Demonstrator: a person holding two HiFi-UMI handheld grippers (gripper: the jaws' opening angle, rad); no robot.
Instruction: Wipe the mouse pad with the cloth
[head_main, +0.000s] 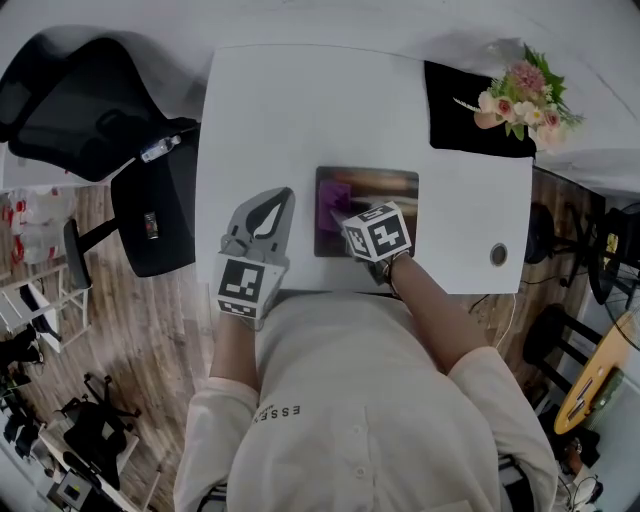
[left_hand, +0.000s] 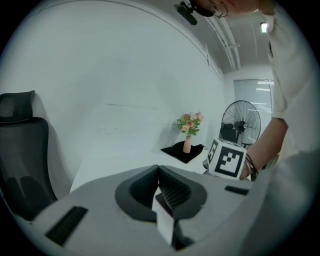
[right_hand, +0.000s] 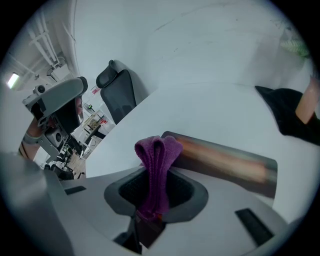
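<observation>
A dark rectangular mouse pad (head_main: 385, 192) lies on the white desk (head_main: 290, 120) near its front edge. My right gripper (head_main: 340, 222) hovers over the pad's left half, shut on a folded purple cloth (head_main: 331, 203). In the right gripper view the purple cloth (right_hand: 156, 170) stands up between the jaws, with the mouse pad (right_hand: 225, 160) just beyond it. My left gripper (head_main: 275, 200) rests over the desk to the left of the pad, its jaws closed with nothing between them. The left gripper (left_hand: 161, 192) points across the desk in its own view.
A vase of pink flowers (head_main: 520, 100) stands on a black cloth (head_main: 465, 115) at the desk's far right corner. A black office chair (head_main: 110, 130) sits left of the desk. A cable grommet (head_main: 498, 254) is near the right front corner. A fan (left_hand: 243, 120) stands beyond.
</observation>
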